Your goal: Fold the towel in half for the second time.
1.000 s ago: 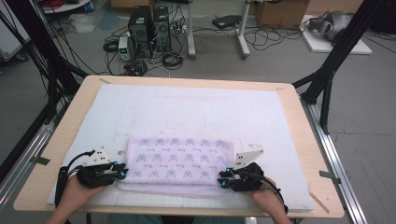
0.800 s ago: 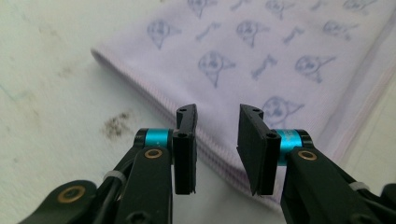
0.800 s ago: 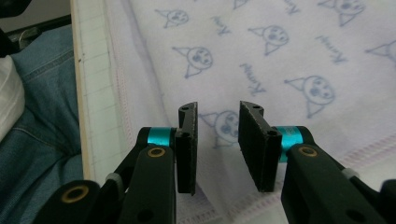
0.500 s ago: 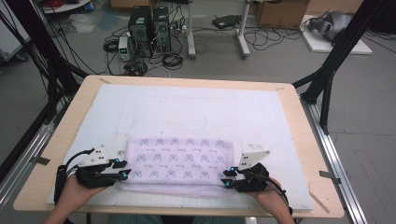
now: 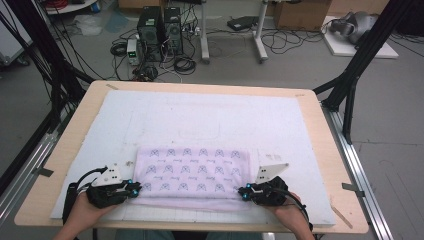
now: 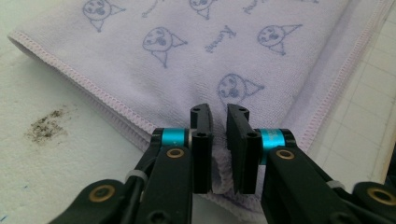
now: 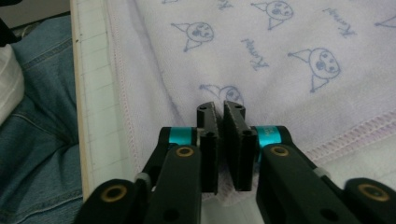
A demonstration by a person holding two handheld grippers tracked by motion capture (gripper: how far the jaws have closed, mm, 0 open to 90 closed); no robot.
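Pinching the lilac towel (image 5: pixel 192 176) at lower frame, we've got L gripper (image 5: pixel 134 188) & R gripper (image 5: pixel 243 192) jaws just closed, clamped on its near corners, cloth between pads.

Wooden table (image 5: pixel 330 130) bears a white mat (image 5: pixel 210 115); lilac towel (image 5: pixel 192 172) lies on the mat.

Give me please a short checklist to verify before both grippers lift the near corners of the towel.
1. Left gripper shut on towel corner, after its jaws just closed: ok.
2. Right gripper shut on the other near corner, jaws also just closed: ok.
3. All folded layers caught in each grip: cannot tell.
4. Towel lies flat on the white mat: ok.
5. Mat beyond the towel free for moving: ok.
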